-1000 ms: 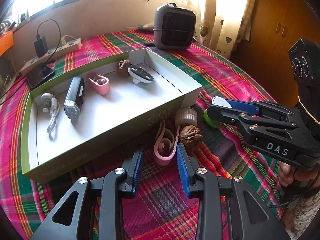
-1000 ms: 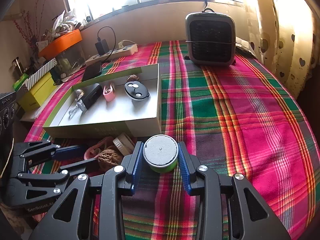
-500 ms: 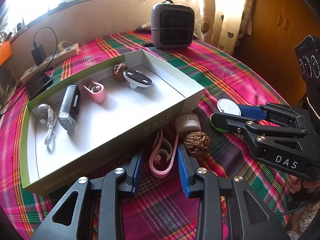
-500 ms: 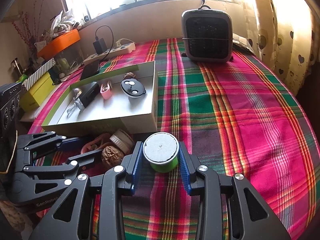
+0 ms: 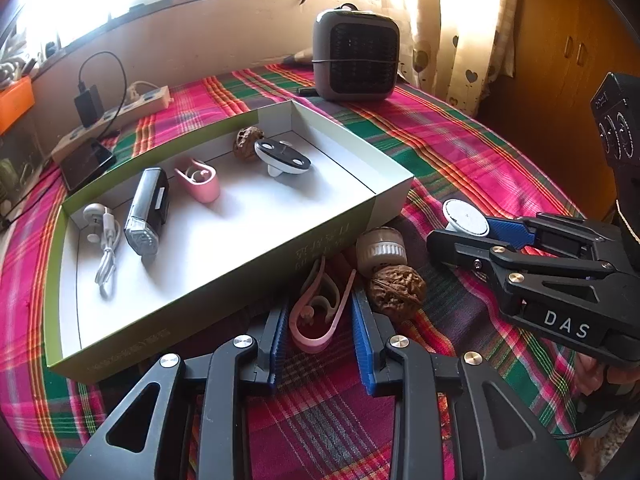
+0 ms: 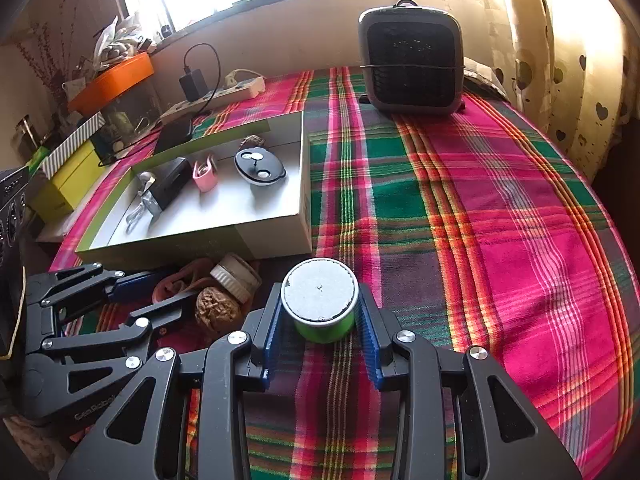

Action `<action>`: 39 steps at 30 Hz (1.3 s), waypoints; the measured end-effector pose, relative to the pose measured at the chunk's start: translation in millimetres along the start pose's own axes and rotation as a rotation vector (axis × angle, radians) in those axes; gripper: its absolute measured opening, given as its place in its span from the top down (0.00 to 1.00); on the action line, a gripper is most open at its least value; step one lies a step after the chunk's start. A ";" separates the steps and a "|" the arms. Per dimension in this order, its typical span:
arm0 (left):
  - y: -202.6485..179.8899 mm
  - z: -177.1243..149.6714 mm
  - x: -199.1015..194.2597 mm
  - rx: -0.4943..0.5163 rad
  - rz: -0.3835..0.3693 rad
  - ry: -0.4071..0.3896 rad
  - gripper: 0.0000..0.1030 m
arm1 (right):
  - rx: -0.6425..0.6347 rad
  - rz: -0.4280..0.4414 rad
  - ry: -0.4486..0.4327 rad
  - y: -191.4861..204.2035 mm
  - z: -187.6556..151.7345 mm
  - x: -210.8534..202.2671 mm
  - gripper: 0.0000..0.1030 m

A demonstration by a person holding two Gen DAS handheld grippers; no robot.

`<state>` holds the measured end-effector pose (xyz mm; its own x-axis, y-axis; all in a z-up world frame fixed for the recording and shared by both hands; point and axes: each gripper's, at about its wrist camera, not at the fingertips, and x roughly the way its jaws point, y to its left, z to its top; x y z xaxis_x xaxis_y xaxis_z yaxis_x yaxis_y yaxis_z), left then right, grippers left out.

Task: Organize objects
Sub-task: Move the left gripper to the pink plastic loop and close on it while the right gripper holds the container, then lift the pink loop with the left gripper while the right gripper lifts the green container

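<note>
A shallow white box with green sides point(image 5: 352, 220) point(image 6: 280, 236) holds a cable, a black bike light point(image 5: 148, 208), a pink clip, a walnut and a black-and-white spinner point(image 5: 282, 156). In front of it on the plaid cloth lie a pink clip point(image 5: 320, 308), a walnut point(image 5: 396, 288) and a ribbed white cap point(image 5: 380, 248). My left gripper point(image 5: 320, 332) is open with the pink clip between its fingers. My right gripper point(image 6: 320, 320) is shut on a green cylinder with a grey top point(image 6: 320, 300), held above the cloth; it also shows in the left wrist view point(image 5: 466, 218).
A grey heater point(image 6: 412, 64) stands at the back of the table. A power strip with charger point(image 6: 216, 92) and a dark phone point(image 5: 86, 160) lie behind the box. Yellow and orange boxes point(image 6: 112, 76) stand far left. A wooden cabinet point(image 5: 560, 60) is at right.
My left gripper has moved forward so the pink clip now sits between its fingers. My right gripper has lifted the green cylinder slightly.
</note>
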<state>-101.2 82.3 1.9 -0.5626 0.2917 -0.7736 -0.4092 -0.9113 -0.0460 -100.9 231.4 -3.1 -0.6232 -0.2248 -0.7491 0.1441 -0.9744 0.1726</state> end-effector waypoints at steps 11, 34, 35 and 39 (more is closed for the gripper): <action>1.8 -5.8 -4.7 -0.036 0.015 -0.005 0.77 | -0.002 -0.028 0.003 -0.2 -0.1 0.3 0.68; 8.5 -10.7 -10.1 -0.072 0.011 -0.008 0.79 | -0.026 -0.050 -0.014 4.0 -0.3 -2.4 0.82; 8.9 -11.1 -10.4 -0.074 0.012 -0.008 0.79 | -0.024 -0.050 -0.015 3.8 -0.4 -2.6 0.82; 10.3 -11.8 -11.1 -0.083 0.011 -0.009 0.79 | -0.023 -0.042 -0.018 4.2 -0.6 -3.5 0.82</action>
<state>-90.7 66.2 2.6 -0.5732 0.2832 -0.7689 -0.3420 -0.9354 -0.0896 -97.7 228.1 -0.1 -0.6425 -0.1841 -0.7439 0.1354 -0.9827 0.1262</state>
